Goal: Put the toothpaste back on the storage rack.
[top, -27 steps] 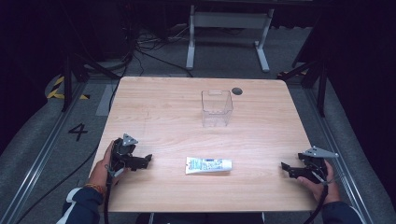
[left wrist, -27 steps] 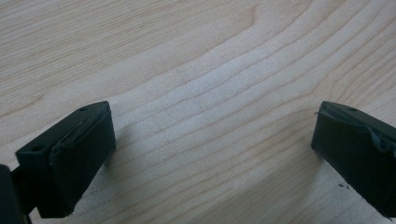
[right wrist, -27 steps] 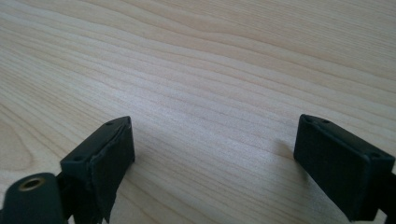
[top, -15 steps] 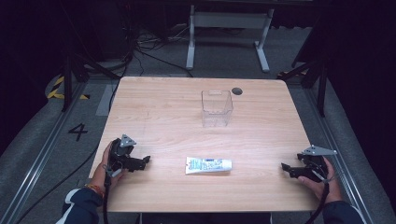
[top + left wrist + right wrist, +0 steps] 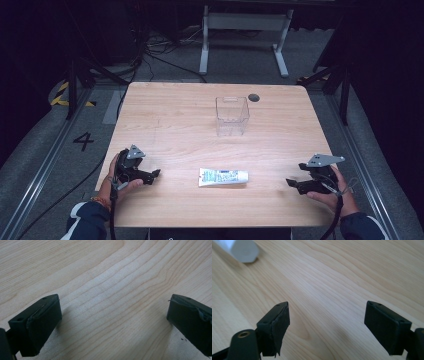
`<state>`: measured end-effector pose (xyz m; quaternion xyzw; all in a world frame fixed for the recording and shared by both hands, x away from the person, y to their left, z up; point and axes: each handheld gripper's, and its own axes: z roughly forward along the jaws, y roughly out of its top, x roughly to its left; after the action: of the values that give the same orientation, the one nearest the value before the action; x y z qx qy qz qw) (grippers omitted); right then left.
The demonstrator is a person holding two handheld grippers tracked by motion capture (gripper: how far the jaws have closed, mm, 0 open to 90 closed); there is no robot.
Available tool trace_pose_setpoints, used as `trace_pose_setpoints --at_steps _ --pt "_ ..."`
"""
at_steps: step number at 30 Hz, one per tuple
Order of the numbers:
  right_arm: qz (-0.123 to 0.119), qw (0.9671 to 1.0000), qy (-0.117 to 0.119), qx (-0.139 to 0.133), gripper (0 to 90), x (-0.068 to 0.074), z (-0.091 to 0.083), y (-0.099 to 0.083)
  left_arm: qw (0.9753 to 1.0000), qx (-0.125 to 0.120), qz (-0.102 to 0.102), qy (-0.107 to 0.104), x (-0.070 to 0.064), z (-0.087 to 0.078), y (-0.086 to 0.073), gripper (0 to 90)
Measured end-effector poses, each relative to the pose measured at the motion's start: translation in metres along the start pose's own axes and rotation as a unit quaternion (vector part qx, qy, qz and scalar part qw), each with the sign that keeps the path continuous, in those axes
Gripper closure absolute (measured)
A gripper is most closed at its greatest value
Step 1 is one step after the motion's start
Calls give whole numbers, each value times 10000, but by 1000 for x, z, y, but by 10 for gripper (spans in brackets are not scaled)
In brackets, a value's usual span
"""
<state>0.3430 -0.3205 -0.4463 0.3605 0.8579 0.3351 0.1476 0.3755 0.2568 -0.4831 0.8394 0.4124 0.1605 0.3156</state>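
We are resting both tools on the worktop, barely shifted from a moment ago: left tool and right tool both spread and empty. The toothpaste tube is lying between them, untouched, with the clear container beyond.

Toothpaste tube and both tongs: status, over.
Left tongs open, resting on table, empty. Right tongs open, empty. Toothpaste tube lying flat between them, untouched. Clear container stands farther back; nothing in the way.
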Motion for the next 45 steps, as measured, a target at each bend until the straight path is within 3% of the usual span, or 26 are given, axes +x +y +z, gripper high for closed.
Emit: trace_pose_setpoints --at_steps 4,9,16,21,24,25,27,33,45 --pt "-229 9995 191 -88 211 14 2 19 10000 -7 -1 5 0 0 0 2" --pt "-595 9974 398 24 212 31 11 38 10000 -7 -1 5 0 0 0 2" --pt "-1110 9916 651 86 230 55 27 67 10000 -7 0 6 0 0 0 2" --pt "-1321 9874 848 178 240 71 41 83 10000 -7 0 5 0 0 0 2" --pt "-1407 9861 852 235 243 77 46 91 10000 -7 -1 5 0 0 0 2" --pt "-1542 9832 947 253 246 85 52 101 10000 -8 0 6 0 0 0 2" --pt "-1594 9820 971 305 246 88 54 104 10000 -7 0 4 0 0 0 2" --pt "-1973 9719 1151 570 252 107 72 121 10000 -8 14 -15 0 0 -1 2" --pt "-2384 9546 1436 1062 258 133 109 141 10000 -8 23 -24 0 0 -1 2"
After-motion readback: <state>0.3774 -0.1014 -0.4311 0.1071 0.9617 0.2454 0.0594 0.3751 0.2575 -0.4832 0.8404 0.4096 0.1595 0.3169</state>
